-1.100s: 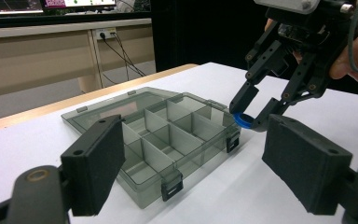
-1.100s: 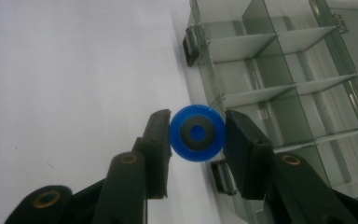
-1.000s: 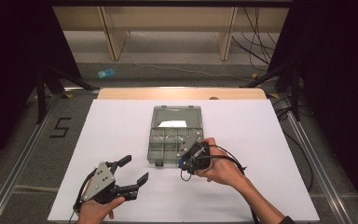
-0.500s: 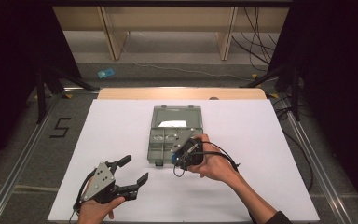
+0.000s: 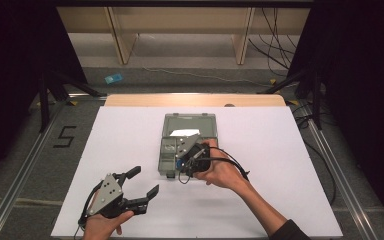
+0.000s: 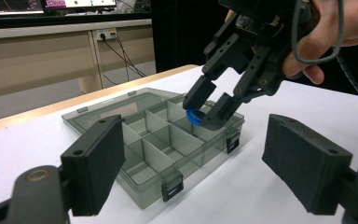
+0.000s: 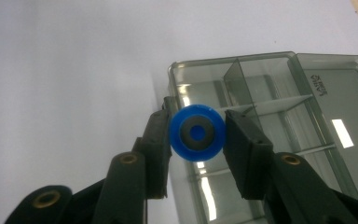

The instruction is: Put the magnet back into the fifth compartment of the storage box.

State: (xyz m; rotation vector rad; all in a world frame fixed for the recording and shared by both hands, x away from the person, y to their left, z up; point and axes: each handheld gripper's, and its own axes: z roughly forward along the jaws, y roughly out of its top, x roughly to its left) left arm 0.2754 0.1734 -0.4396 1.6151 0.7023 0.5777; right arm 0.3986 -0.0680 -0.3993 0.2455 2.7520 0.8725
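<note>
While the left tongs are sitting low on the white worktop at the near left, jaws standing wide apart with nothing between them, the real work is happening further right. Left hand is resting there, well apart from the box.

Moving right: the clear grey divided box is lying open in the middle of the worktop, lid flat behind it. In the left gripper view its compartments are looking bare as far as I can tell.

Over the box's near right part, the right tongs are pinching a small blue ring-shaped cap, one pad on each side of its rim. It is hanging just above a compartment by the front wall, not yet touching the floor of it. Right hand is wrapping the gripper body.

Doing this step well, as I judge it: be centring the cap over one cell, clear of the dividers, lowering until it is nearly on the bottom, only then letting the jaws spread, so it is not bouncing into a neighbouring cell.

Cap is short and round, so hardly any long axis; its hole axis is running along the tongs, pointing down and forward into the box, flat face tilting toward the right gripper's camera.
</note>
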